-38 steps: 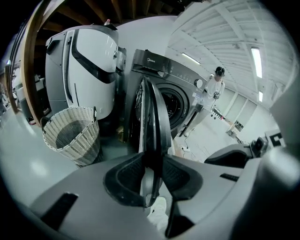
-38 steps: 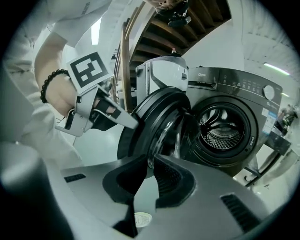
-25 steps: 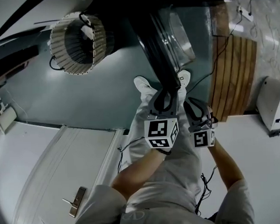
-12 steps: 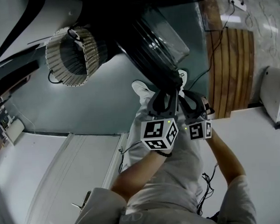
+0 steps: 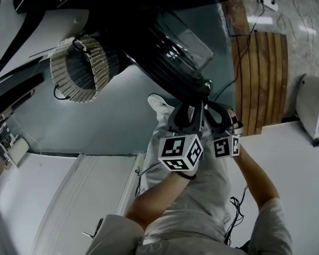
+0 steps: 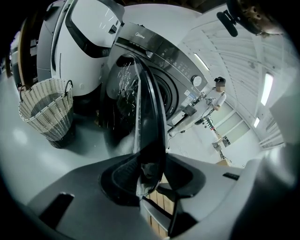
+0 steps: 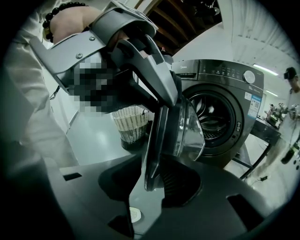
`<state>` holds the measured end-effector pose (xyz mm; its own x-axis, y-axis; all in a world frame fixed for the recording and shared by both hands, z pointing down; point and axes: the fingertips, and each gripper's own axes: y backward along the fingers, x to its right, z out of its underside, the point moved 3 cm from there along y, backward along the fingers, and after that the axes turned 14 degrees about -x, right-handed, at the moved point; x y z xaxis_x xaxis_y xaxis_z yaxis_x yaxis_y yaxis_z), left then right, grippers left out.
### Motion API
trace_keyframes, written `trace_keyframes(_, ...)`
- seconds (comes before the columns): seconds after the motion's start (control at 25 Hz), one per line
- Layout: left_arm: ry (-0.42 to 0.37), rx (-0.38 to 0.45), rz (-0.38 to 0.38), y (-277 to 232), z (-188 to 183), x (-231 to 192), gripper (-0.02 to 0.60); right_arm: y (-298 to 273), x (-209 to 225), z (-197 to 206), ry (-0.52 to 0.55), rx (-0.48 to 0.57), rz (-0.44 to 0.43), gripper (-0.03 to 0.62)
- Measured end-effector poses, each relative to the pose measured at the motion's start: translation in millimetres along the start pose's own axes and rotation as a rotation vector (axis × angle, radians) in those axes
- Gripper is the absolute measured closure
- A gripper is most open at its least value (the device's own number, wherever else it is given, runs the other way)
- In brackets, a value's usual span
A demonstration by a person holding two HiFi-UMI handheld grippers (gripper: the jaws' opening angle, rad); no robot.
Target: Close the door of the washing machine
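The washing machine's round dark door (image 5: 172,50), with its glass bowl, stands ajar. Its rim runs down to both grippers. My left gripper (image 5: 194,100) straddles the door (image 6: 147,108) edge-on. The rim lies between the jaws, which have just been opening. My right gripper (image 5: 213,104) sits right beside it on the same rim. In the right gripper view the door (image 7: 180,131) rests near the ribbed right pad, with a gap on the other side. These jaws have also just been opening. The machine (image 7: 234,84) shows its open drum (image 7: 213,117).
A woven laundry basket (image 5: 76,70) stands on the floor left of the door. A white appliance (image 6: 89,42) stands beside the washer. A wooden slatted platform (image 5: 262,79) with cables lies at the right. A person (image 6: 218,91) stands far off. My shoes (image 5: 158,103) are under the door.
The door's rim has swung left in the head view and shows more of its face. Both grippers moved with it. The right gripper has drawn in beside the left.
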<state>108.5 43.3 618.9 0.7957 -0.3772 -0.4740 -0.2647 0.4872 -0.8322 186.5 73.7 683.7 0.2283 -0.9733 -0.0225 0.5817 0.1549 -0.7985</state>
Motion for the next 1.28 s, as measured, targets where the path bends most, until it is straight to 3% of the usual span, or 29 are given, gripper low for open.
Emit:
trace_keyframes(0.64,-0.014,0.002,0.079,-26.7,-23.4,35.6,0.422,-9.9,63.5,1.3,-0.058,0.013,0.074,0.507)
trace_keyframes(0.88,-0.104,-0.008,0.19,-36.7,-35.6,52.6,0.433,-7.1,96.0,3.2,-0.052,0.023,0.074,0.516)
trace_keyframes(1.0,-0.188,-0.008,0.25,-40.1,-42.9,60.1,0.449,-7.5,110.9,4.7,-0.056,0.028,0.061,0.517)
trace_keyframes(1.08,-0.261,0.002,0.276,-39.5,-47.4,67.0,0.508,-7.2,121.4,4.5,-0.058,0.032,0.051,0.517)
trace_keyframes(1.12,-0.299,0.01,0.285,-39.5,-49.9,70.8,0.569,-7.2,127.6,4.7,-0.056,0.032,0.047,0.517)
trace_keyframes(1.28,-0.421,0.055,0.331,-43.2,-65.7,83.2,0.578,-8.7,155.3,5.7,-0.032,0.017,0.041,0.515)
